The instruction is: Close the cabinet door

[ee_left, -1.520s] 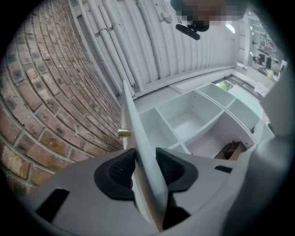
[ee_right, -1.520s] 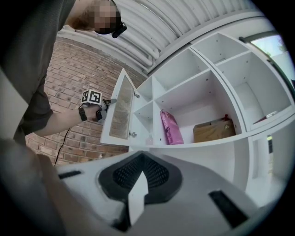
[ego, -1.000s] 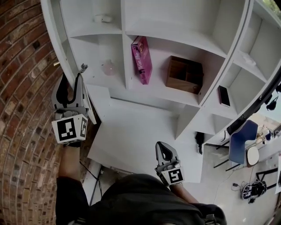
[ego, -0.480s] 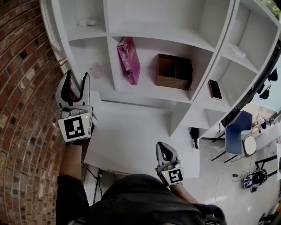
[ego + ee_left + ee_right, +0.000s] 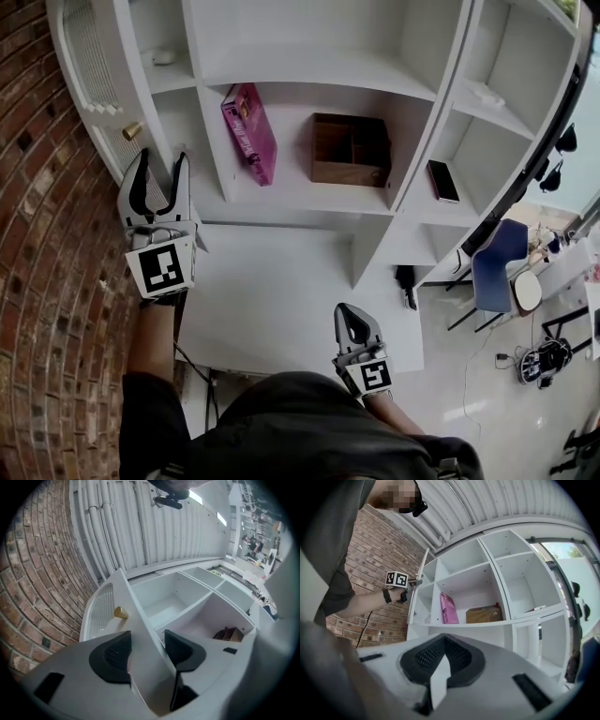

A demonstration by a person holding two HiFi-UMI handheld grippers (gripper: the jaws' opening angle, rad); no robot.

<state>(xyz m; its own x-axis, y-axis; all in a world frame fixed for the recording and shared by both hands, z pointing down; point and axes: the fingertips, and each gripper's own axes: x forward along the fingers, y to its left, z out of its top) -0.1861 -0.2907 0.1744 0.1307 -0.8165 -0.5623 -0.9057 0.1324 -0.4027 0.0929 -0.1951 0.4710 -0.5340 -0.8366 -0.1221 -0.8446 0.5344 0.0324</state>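
Observation:
The white cabinet's louvred door (image 5: 89,66) with a gold knob (image 5: 132,130) stands open at the shelf unit's left side, against the brick wall. My left gripper (image 5: 161,159) straddles the door's free edge just below the knob. In the left gripper view the door panel (image 5: 101,611) runs between the black pads (image 5: 115,656), the knob (image 5: 121,613) lies just beyond them, and the jaws are opening. My right gripper (image 5: 349,314) hangs low in front of the person's body, shut and empty, pads together (image 5: 443,660). It points at the shelves, and its view shows the left gripper (image 5: 415,582) at the door's edge (image 5: 423,564).
On the shelves stand a pink box (image 5: 249,131), a brown wooden box (image 5: 349,150) and a dark flat device (image 5: 442,181). A white lower cabinet top (image 5: 281,291) juts out beneath them. The brick wall (image 5: 47,281) is at the left; a blue chair (image 5: 495,272) stands at the right.
The left gripper's fingers have spread apart on the door's edge. More of the louvred door and its knob has come into view at the left. The right gripper has hardly moved.

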